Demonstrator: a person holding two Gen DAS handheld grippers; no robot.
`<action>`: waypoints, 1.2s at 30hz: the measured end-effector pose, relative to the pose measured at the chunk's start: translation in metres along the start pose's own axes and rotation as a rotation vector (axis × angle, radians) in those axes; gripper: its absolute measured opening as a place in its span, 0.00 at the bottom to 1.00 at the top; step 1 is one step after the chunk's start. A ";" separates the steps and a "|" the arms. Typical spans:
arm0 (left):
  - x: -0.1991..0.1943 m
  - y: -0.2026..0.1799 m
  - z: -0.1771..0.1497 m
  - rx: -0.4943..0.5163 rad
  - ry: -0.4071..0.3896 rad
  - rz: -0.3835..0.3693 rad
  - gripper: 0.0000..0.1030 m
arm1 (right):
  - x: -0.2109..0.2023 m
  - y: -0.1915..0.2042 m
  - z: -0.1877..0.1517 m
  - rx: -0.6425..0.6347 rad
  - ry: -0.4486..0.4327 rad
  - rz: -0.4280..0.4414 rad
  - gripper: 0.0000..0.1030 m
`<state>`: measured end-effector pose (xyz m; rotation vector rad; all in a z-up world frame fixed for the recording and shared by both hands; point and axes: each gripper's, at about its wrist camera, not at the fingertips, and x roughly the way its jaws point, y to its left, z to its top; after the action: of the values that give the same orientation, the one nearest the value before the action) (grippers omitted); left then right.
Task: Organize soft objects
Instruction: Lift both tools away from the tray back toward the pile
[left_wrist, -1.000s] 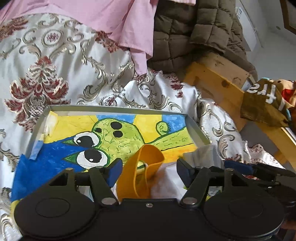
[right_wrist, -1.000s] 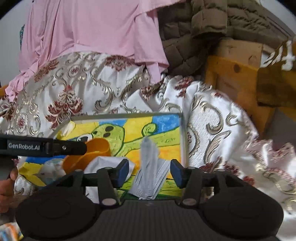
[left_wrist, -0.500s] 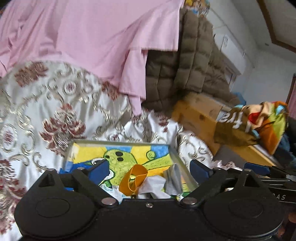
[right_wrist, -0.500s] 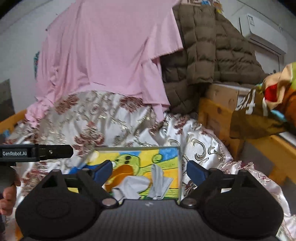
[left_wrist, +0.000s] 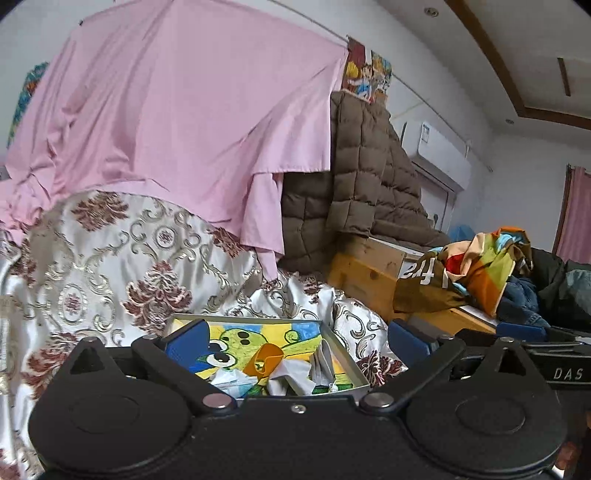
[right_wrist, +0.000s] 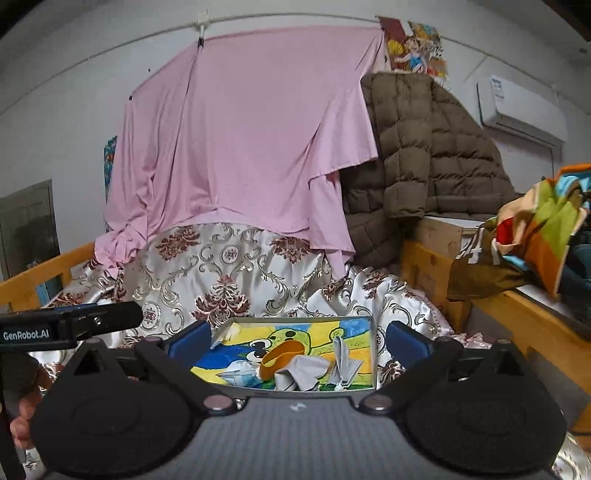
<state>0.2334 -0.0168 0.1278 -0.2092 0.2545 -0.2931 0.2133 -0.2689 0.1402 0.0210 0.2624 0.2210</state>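
Soft items lie in a shallow tray with a painted green cartoon on its floor; tray sits on the floral satin cover of a bed.
- Orange band, curled on edge, about mid-tray toward the near edge.
- White cloth, crumpled, touching the band on its right, at the near edge.
- Face mask, folded and partly upright, by the right wall.
- Light blue-white packet or mask near the left part of the near edge; cannot tell which.

Left gripper: jaws opening, spread wide, nothing between the pads, raised off the tray. Right gripper: same, jaws opening, empty. Left tool's side also shows at the left edge of the right wrist view.

Behind: pink sheet hung over the bed, brown quilted coat beside it, colourful fabric on the wooden frame at right.
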 end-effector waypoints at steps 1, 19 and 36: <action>-0.010 -0.001 -0.002 0.001 -0.006 0.004 0.99 | -0.007 0.002 -0.002 -0.001 -0.009 -0.004 1.00; -0.111 -0.013 -0.061 0.037 -0.035 0.074 0.99 | -0.100 0.029 -0.067 0.025 -0.038 -0.059 1.00; -0.126 -0.006 -0.132 0.025 0.118 0.097 0.99 | -0.112 0.027 -0.135 0.041 0.089 -0.110 1.00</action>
<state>0.0790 -0.0055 0.0317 -0.1547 0.3769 -0.2123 0.0671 -0.2680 0.0394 0.0371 0.3561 0.1071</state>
